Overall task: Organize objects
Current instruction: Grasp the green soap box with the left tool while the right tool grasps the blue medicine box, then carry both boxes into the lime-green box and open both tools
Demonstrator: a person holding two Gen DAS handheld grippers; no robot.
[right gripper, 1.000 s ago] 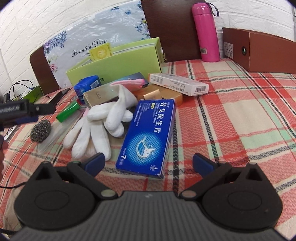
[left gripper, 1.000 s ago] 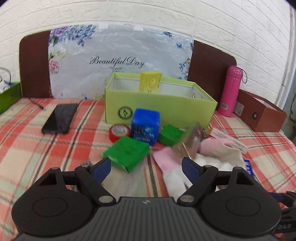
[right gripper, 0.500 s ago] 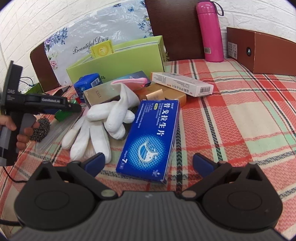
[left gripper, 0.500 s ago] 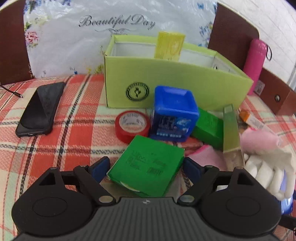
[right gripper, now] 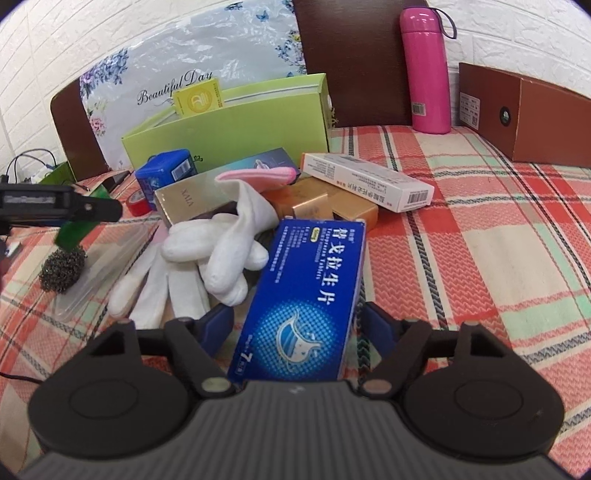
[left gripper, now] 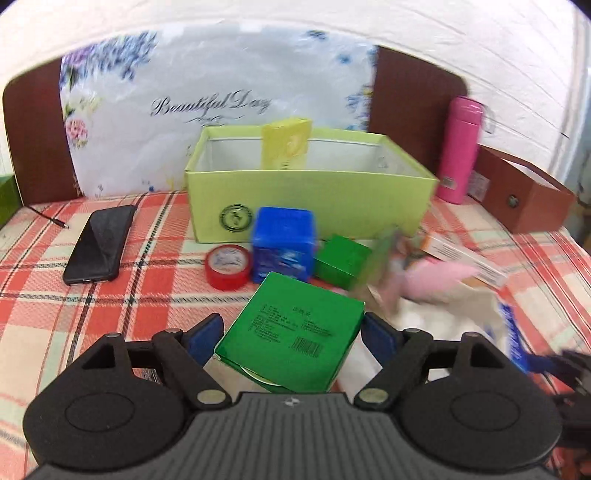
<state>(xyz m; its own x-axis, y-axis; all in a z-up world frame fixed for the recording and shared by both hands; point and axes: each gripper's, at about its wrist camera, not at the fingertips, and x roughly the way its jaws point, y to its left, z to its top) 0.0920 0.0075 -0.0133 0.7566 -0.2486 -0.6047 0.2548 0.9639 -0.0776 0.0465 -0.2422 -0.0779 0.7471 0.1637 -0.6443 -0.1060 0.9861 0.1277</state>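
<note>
We see one flat green box between the blue pads of the left gripper, whose jaws are closing; we cannot tell if the pads already press it. One blue tablet box lies between the fingers of the right gripper, also closing, with small gaps at both sides. Behind stand one lime carton, one blue cube, one red tape roll, one phone and one pink bottle. Two white gloves lie on the checked cloth, under a white brick wall.

We see a red-green plaid cloth, lime box, pink flask, blue pkt, white gloves, green pkt, red tape.
</note>
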